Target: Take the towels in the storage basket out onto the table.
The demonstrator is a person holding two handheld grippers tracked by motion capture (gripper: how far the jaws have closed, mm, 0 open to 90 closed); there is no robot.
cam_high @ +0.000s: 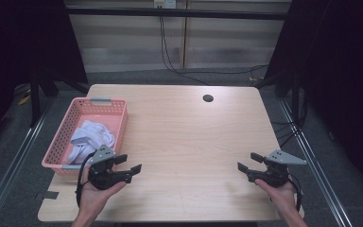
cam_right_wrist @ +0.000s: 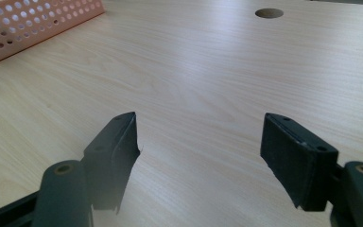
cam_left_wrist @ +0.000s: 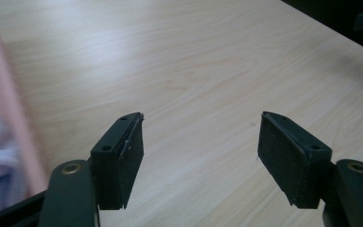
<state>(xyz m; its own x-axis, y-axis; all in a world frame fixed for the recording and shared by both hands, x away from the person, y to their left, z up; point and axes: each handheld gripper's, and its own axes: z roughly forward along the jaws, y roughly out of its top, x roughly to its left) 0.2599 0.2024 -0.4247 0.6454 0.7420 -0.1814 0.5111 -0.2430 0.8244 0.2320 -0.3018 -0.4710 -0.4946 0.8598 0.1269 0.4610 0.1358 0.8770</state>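
A light wooden bench (cam_high: pixel 184 142) carries a pink perforated basket (cam_high: pixel 75 116) at its left edge, and inside the basket lies a heap of white cloth (cam_high: pixel 87 137), bunched toward the near half. A round cable hole (cam_high: pixel 208 98) sits in the bench top toward the far side, right of centre. The person's left hand (cam_high: pixel 94 191) holds the left tongs (cam_high: pixel 130 164) low over the near-left part of the bench, just beside the basket's near right corner and pointing toward the middle of the bench; in the left gripper view both black jaws stand wide apart over bare wood with nothing between them, the basket's pink wall and a blur of the white cloth at the left edge of that view. The right hand (cam_high: pixel 281 191) holds the right tongs (cam_high: pixel 249 161) over the near-right part of the bench, well apart from the left ones and pointing leftward; in the right gripper view its jaws are likewise spread with only wood grain between them, the basket at the far upper left and the cable hole at the top.
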